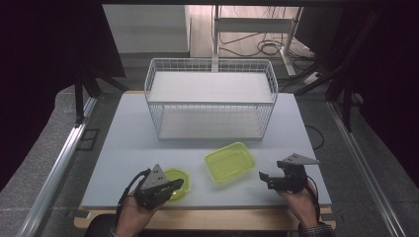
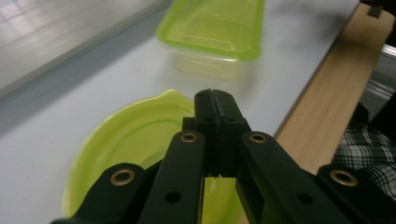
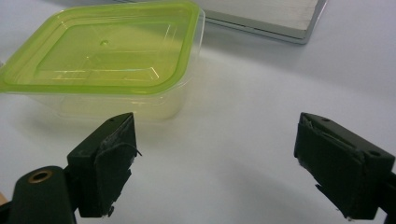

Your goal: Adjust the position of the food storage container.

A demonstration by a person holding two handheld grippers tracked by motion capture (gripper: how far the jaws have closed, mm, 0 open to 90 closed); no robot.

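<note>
1. A person's left gripper is hovering over the round green lid near the table's front edge, just left of the rectangular green container; its jaws are pressed together, and whether they are pinching the lid's rim cannot be told.

2. The right gripper is waiting just right of the rectangular green container, jaws spread wide and pointing at its near side, touching nothing.

3. Judging by the layout, the work is at its pick-up stage: both green pieces are lying on the white table, in front of the wire basket that is standing behind the container.

4. The next move is likely calling for the right gripper to be advancing until the container's rim or wall is sitting between its jaws, then closing gently.

5. The container is showing as thin, translucent plastic with rounded corners, a lime-green snap-on top with moulded ridges, and a paler clear body below; it is probably flexing under a hard squeeze.

6. The round lid is looking glossy, shallow and slightly dished, with a small tab at its edge.

7. The basket is appearing as white coated wire mesh, rigid and open-topped.
</note>
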